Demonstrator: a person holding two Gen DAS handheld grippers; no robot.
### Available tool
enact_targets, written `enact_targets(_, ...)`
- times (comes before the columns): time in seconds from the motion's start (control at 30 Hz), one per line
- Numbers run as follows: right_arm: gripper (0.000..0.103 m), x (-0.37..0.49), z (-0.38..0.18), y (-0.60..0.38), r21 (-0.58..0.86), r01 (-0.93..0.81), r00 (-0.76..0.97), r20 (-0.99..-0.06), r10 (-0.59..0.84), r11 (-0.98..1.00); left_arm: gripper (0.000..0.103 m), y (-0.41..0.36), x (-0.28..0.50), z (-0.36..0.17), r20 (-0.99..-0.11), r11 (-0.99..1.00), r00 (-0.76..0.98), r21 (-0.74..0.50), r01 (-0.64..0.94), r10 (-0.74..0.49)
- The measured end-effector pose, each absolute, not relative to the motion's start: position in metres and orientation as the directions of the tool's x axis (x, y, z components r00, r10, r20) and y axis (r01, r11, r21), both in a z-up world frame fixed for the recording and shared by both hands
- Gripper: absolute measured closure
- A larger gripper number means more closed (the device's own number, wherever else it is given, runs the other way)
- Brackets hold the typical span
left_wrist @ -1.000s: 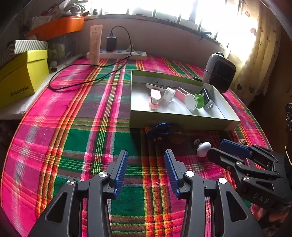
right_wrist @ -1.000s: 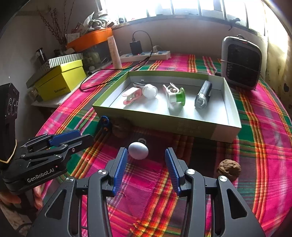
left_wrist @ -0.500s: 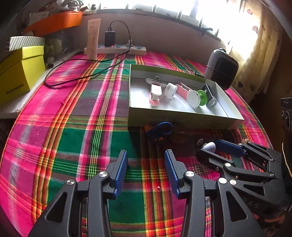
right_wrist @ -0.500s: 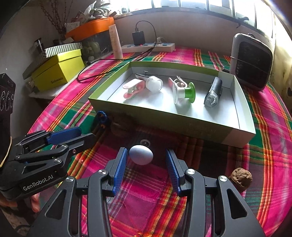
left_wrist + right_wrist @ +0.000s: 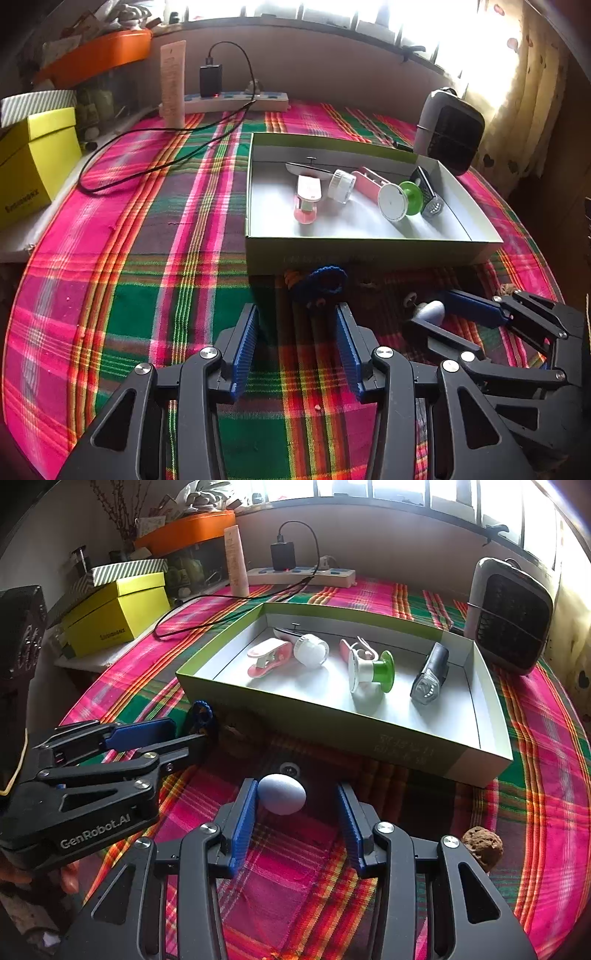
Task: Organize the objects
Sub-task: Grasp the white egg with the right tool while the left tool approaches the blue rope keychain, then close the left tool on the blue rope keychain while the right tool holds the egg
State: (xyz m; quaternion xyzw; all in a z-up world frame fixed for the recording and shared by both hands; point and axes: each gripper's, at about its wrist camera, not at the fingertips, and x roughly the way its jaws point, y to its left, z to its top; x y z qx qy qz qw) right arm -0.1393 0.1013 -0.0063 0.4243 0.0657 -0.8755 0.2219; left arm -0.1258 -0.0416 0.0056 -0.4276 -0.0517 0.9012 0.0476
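Observation:
A shallow green box (image 5: pixel 369 254) (image 5: pixel 332 716) on the plaid cloth holds a pink clip (image 5: pixel 267 657), a white cap (image 5: pixel 312 650), a green-and-white spool (image 5: pixel 371 672) and a black bike light (image 5: pixel 430 675). A pale egg (image 5: pixel 281 794) (image 5: pixel 430 312) lies on the cloth between my open right gripper's (image 5: pixel 295 812) fingers, close to the left one. My open, empty left gripper (image 5: pixel 297 339) sits just short of a blue knitted piece (image 5: pixel 319 286) (image 5: pixel 201 712) by the box's front wall.
A walnut (image 5: pixel 482 847) lies to the right, another brown lump (image 5: pixel 240 731) and a small button (image 5: pixel 290 768) sit before the box. A heater (image 5: pixel 511 616), power strip (image 5: pixel 299 576) with cable, a tube (image 5: pixel 236 561) and a yellow box (image 5: pixel 114 614) stand around.
Both grippers have moved forward. The egg now lies between my right gripper's fingers, and my left gripper is closer to the blue knitted piece.

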Motion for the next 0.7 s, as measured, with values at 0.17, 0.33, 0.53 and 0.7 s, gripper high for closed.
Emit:
enact_targets(0.17, 0.071, -0.140, -0.006, 0.104, 0.087, 0.440, -0.541, -0.769, -0.341, -0.894, 0.062, -0.041, -0.131, 0.006, -0.765, -0.991, -0.632, -0.129, -0.037, 0.123)
enact_targets(0.33, 0.076, -0.140, -0.006, 0.105, 0.095, 0.445, -0.540, -0.765, -0.351, -0.891, 0.062, -0.044, -0.132, 0.005, -0.763, -0.991, -0.635, -0.130, -0.027, 0.117)
enact_targets(0.53, 0.076, -0.140, -0.005, 0.106, 0.106, 0.450, -0.535, -0.763, -0.363, -0.887, 0.062, -0.047, -0.134, 0.005, -0.765, -0.993, -0.637, -0.114, -0.011, 0.095)
enact_targets(0.7, 0.076, -0.139, -0.005, 0.108, 0.118, 0.445, -0.535, -0.760, -0.369, -0.888, 0.062, -0.041, -0.137, 0.004, -0.766, -0.997, -0.638, -0.079, -0.023, 0.076)
